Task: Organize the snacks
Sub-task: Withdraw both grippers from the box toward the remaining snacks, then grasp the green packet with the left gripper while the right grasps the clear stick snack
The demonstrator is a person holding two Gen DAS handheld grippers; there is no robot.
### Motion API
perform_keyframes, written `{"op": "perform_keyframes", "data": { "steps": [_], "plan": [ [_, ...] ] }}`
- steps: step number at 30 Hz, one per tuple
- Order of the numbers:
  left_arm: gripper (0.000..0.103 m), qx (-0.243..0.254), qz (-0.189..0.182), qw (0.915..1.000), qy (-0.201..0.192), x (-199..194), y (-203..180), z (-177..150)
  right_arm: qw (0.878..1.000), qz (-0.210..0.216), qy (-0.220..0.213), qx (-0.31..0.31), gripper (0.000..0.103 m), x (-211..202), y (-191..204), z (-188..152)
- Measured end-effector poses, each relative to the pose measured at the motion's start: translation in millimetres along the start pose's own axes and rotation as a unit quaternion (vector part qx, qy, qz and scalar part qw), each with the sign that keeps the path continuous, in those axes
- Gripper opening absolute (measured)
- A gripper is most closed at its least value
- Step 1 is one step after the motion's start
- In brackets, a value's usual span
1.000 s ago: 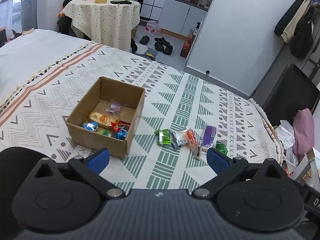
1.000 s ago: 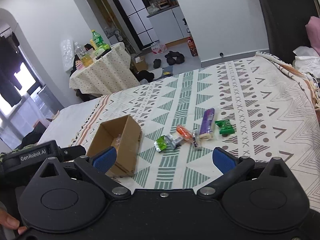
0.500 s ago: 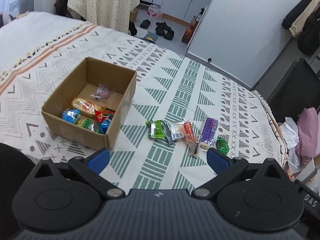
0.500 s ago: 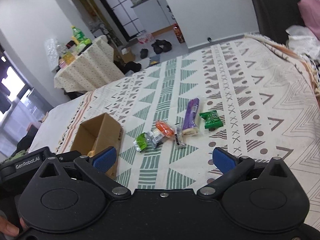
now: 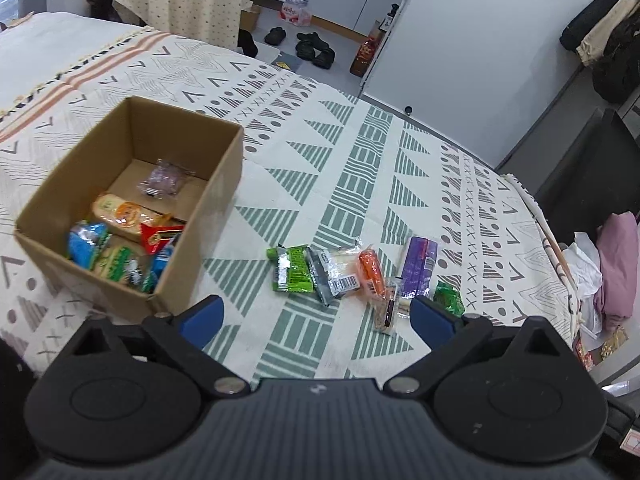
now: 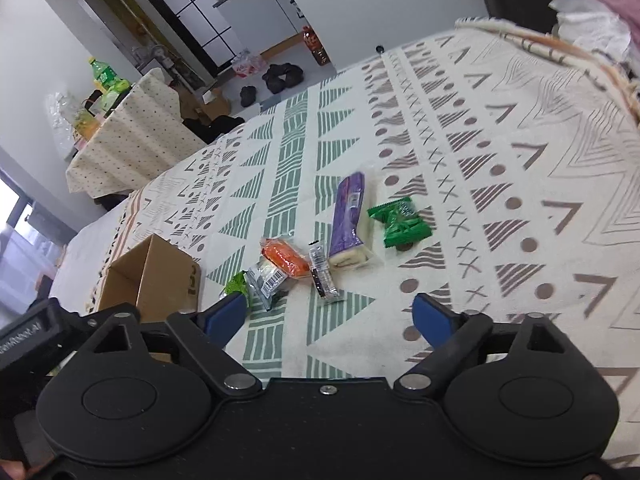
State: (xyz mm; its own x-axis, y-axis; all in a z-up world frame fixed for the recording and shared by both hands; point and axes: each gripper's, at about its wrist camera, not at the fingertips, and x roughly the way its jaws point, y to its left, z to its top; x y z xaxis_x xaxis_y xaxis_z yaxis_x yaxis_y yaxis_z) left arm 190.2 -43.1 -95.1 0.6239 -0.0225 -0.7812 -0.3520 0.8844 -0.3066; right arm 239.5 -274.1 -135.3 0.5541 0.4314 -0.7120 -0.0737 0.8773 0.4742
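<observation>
Cardboard box (image 5: 132, 208) nr bedspread (image 5: 352, 184) edge

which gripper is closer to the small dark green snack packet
Right, likely. The green packet lies ahead between the right gripper jaws; it sits beside the left gripper right fingertip.

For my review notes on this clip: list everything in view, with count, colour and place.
cardboard box: one, brown, on the bed, left of the loose snacks
snacks in box: several, mixed colours
loose snacks: six, in a row on the bedspread: green packet, grey-white packet, orange packet, slim dark bar, purple packet, small green packet
bedspread: one, cream with green and brown patterns
side table: one, dotted cloth, bottles on top
shoes: dark, on floor
left claw: closing, nothing between its jaws
right claw: closing, nothing between its jaws
</observation>
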Motion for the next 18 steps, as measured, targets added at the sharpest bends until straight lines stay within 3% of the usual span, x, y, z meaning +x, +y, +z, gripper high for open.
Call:
{"op": "perform_keyframes", "data": {
  "steps": [8,18],
  "plan": [
    [0.081,-0.013,0.0,0.9999,0.008,40,-1,1,1.0,0.013,0.019,-0.001,0.066,29,0,4],
    [0.063,-0.035,0.021,0.9988,0.026,88,9,4,0.999,0.007,0.049,-0.01,0.054,63,1,8]
  ]
}}
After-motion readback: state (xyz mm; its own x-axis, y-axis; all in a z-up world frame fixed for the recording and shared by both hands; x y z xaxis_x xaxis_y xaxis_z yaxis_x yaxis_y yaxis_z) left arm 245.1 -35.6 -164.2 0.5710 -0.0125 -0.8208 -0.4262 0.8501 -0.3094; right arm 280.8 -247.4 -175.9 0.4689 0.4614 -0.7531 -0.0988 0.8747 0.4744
